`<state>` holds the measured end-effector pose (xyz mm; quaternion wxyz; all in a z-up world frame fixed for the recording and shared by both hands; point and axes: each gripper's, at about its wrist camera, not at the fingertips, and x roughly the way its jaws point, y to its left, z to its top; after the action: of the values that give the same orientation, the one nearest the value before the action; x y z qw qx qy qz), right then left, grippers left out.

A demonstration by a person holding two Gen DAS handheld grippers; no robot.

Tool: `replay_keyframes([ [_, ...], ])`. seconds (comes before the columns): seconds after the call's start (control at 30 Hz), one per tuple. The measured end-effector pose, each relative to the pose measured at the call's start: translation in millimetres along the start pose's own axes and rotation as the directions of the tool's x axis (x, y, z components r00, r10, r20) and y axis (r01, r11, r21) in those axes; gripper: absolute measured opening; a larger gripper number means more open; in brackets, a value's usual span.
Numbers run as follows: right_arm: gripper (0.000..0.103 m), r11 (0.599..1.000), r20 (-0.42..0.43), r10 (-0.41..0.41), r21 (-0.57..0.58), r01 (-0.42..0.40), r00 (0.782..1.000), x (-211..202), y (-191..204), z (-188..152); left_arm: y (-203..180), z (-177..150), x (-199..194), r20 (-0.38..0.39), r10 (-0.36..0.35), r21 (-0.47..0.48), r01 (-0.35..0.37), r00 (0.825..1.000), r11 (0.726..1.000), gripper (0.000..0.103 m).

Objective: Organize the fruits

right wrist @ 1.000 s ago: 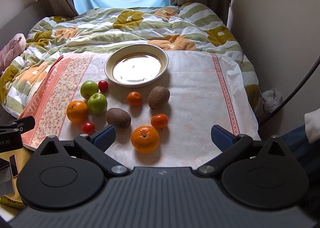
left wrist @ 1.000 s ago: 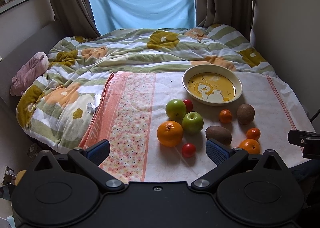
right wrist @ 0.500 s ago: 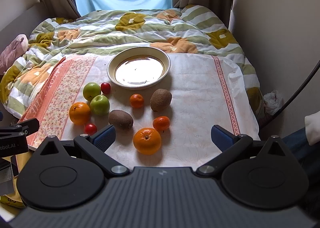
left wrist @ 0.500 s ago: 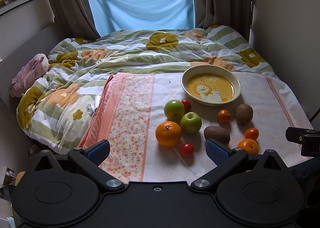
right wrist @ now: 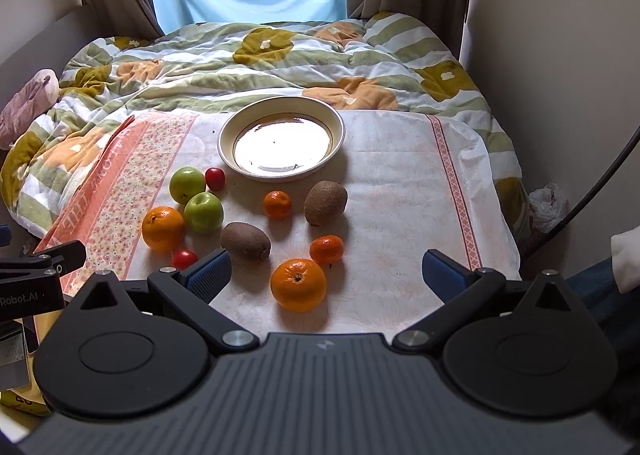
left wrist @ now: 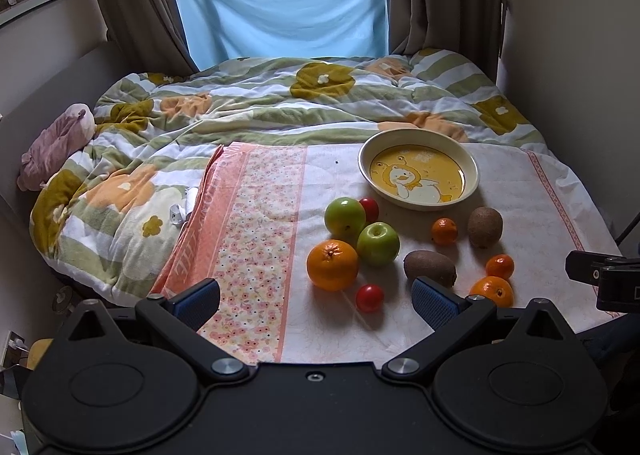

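Both held low before the near edge of the cloth (left wrist: 400, 175), above the bed (left wrist: 248, 103): left gripper (left wrist: 316, 297) with blue pads spread wide and nothing between them, right gripper (right wrist: 326, 271) spread just as wide, also with nothing gripped. Bowl (right wrist: 281, 145) at the far part of the cloth, with no fruit inside. All fruits on the cloth, on the near side of the bowl. Just beside the bowl, to its left: a tomato (right wrist: 215, 178), touching an apple (right wrist: 187, 184). Touching that apple, a second apple (right wrist: 203, 212), then an orange (right wrist: 163, 228) and a second tomato (right wrist: 184, 258). Directly before the bowl: a mandarin (right wrist: 277, 204) and a kiwi (right wrist: 325, 202), apart from each other. Farther from the bowl: a second kiwi (right wrist: 245, 241), a second mandarin (right wrist: 327, 249), and nearest the right gripper, a second orange (right wrist: 298, 284).
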<state>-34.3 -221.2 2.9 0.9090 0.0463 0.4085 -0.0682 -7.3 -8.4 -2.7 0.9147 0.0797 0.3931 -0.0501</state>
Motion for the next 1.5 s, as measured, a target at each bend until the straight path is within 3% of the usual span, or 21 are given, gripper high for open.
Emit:
replay_keyframes([
  [1.0, 0.103, 1.000, -0.008, -0.002, -0.004, 0.002, 1.000, 1.4, -3.6, 10.4, -2.3, 15.4, 1.7, 0.017, -0.017, 0.006, 0.017, 1.000, 1.000, 0.103],
  [1.17, 0.103, 1.000, -0.005, 0.011, -0.018, -0.011, 1.000, 1.3, -9.9, 14.4, -2.8, 20.5, -2.7, 0.028, -0.035, -0.015, 0.035, 0.999, 0.999, 0.103],
  [1.5, 0.103, 0.996, -0.028, 0.073, -0.042, -0.075, 0.997, 29.0, -8.6, 7.2, 0.6, 18.0, 14.2, 0.046, 0.006, 0.000, -0.006, 0.999, 1.000, 0.103],
])
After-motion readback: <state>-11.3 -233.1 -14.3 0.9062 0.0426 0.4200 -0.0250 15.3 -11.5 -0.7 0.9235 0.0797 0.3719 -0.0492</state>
